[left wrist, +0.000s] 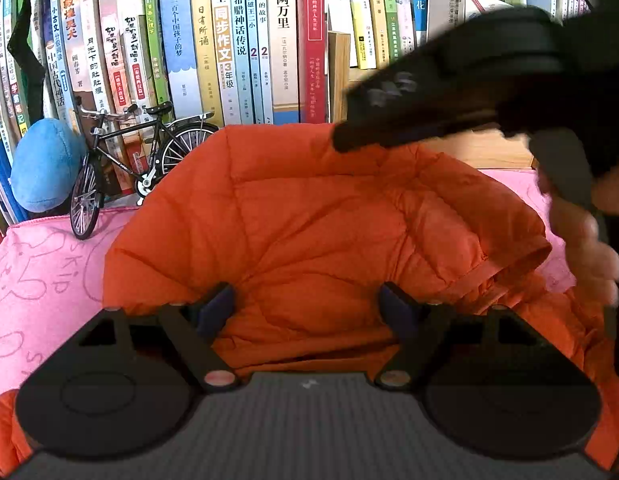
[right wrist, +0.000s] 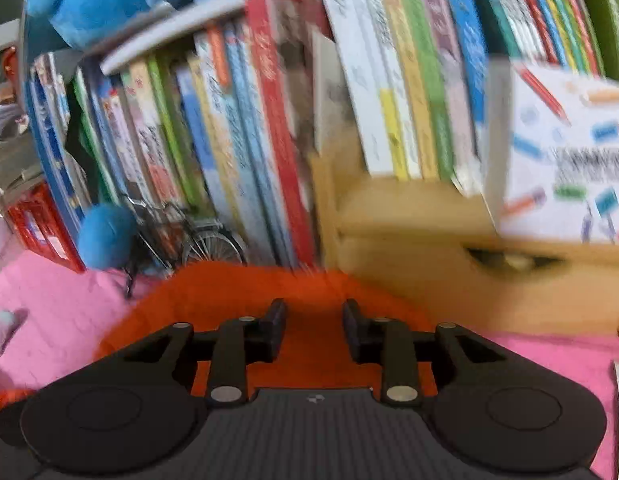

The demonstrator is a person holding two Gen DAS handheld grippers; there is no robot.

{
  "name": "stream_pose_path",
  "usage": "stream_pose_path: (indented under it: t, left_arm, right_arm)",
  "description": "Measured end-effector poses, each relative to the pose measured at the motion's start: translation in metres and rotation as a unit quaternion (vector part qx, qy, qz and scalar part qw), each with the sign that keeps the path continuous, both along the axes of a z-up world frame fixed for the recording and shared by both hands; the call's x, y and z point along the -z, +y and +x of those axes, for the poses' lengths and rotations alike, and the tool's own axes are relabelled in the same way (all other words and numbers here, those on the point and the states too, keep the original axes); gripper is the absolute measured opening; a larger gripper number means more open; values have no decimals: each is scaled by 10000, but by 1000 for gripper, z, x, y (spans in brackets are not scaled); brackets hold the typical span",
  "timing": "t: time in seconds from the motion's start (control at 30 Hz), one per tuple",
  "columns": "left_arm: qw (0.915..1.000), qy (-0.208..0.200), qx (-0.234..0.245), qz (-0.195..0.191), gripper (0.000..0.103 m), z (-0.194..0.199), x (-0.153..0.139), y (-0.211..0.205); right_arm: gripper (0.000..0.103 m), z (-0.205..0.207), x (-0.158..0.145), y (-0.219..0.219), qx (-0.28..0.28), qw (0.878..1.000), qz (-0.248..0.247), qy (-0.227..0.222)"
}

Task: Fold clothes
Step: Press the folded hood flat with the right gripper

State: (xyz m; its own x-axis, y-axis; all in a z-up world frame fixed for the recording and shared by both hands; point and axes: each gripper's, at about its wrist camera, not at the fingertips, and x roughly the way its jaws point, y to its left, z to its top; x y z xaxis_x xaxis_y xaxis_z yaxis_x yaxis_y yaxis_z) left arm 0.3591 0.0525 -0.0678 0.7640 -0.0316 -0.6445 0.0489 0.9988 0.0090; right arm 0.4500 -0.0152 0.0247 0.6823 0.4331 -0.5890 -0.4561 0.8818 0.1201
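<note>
From my left wrist camera I see my left gripper [left wrist: 307,308] with its fingers spread wide, and the orange puffy jacket [left wrist: 309,216] bulges up between them, but the pads do not press it, so I hold nothing there. The jacket lies on the pink cloth [left wrist: 41,276] in the middle of the view, already bunched into a fat lump, with a banded edge [left wrist: 485,272] curled over at about 3 o'clock. My right gripper [left wrist: 341,140] hangs above the jacket at about 1 o'clock, and my hand [left wrist: 589,256] on its handle is a blur at 3 o'clock. A toy bicycle [left wrist: 137,164] stands at 10 o'clock in front of the books [left wrist: 237,40]. From my right wrist camera, which is blurry, my right gripper [right wrist: 314,328] has its fingers close together with a small gap, and only bare orange jacket [right wrist: 245,288] shows through the gap, so I grip nothing here either. A wooden box [right wrist: 449,264] sits at 2 o'clock. I think the folding is partly done: the jacket is doubled up, but it looks lumpy and loose, so I still need to tuck that curled edge and press it flat.
</note>
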Motion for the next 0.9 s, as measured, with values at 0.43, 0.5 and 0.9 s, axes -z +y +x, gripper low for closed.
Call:
stream_pose_path:
  t: [0.43, 0.5, 0.9]
  left_arm:
    - [10000, 9, 38, -56, 82, 0, 0, 1]
    - [10000, 8, 41, -48, 82, -1, -1, 1]
    - [9999, 18, 66, -75, 84, -3, -2, 0]
  right_arm:
    - [39, 25, 18, 8, -146, 9945, -901, 513]
    - [43, 16, -4, 12, -793, 9922, -878, 392]
    - [46, 43, 14, 62, -1361, 9824, -1061, 715]
